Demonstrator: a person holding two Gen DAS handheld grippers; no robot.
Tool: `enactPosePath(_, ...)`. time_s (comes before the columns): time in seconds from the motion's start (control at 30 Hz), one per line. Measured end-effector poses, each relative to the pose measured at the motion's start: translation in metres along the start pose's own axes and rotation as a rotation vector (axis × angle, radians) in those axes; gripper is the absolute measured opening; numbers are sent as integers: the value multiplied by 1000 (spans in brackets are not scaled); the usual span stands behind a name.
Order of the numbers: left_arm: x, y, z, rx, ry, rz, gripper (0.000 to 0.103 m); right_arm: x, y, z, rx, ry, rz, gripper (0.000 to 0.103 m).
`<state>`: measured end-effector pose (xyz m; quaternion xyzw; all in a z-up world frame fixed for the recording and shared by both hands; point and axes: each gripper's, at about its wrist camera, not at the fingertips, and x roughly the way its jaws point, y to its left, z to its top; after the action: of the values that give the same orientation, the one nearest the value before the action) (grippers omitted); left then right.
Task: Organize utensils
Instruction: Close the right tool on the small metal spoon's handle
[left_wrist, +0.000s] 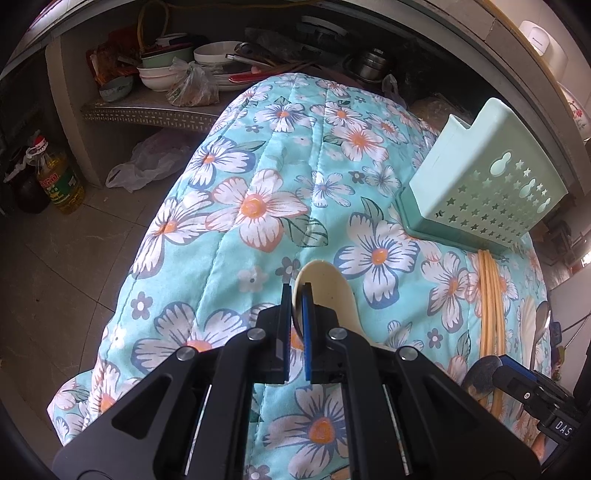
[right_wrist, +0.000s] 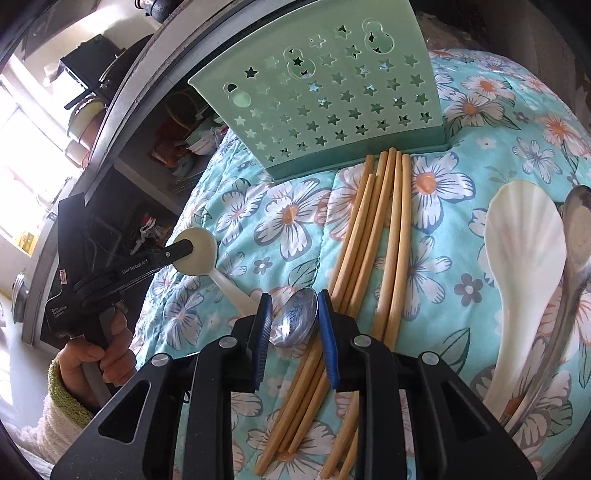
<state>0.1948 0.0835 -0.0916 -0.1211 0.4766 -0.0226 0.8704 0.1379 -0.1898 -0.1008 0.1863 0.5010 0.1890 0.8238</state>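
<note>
Here, left tongs (left_wrist: 298, 295) clamped on cream spoon (left_wrist: 325, 291); right tongs (right_wrist: 294, 314) narrowly apart around steel spoon (right_wrist: 297, 317).

Cream spoon (left_wrist: 325, 291): handle hidden behind the left gripper's fingers (left_wrist: 307, 306) in the left wrist view.
Small metal spoon (right_wrist: 297, 317): handle out of sight below the right gripper's fingers (right_wrist: 327, 332); contact with the pads not discernible.
Chopsticks (right_wrist: 373, 236): near ends cut off at the bottom picture edge, some covered by the right gripper.
White scalloped spoon (right_wrist: 524, 251): handle end lost behind the gripper body.
Large metal spoon (right_wrist: 578, 236): cut off at the right picture edge.
Green holder (right_wrist: 325, 96): top cut off, inside unseen.
Bench under the floral cloth (right_wrist: 288, 214): fully covered.
</note>
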Motion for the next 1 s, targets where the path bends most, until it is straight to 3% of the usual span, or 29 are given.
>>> enactPosePath(0.4,2,1,-1,-8,1,-3,5,20,-1,-4,39,39,26,22)
enactPosePath(0.47,2,1,-1,-9,1,-2,5,19,0,-5,35,30,18,18)
enactPosePath(0.5,2,1,-1,-9,0,0,5,20,0,-5,33,29,10,10)
enactPosePath(0.63,1,1,-2,-7,-1,3,5,17,-6,-5,67,30,43,7)
enactPosePath(1.0,-38,3,6,-19,-83,12,4,-34,-5,17,73,-102,117,4)
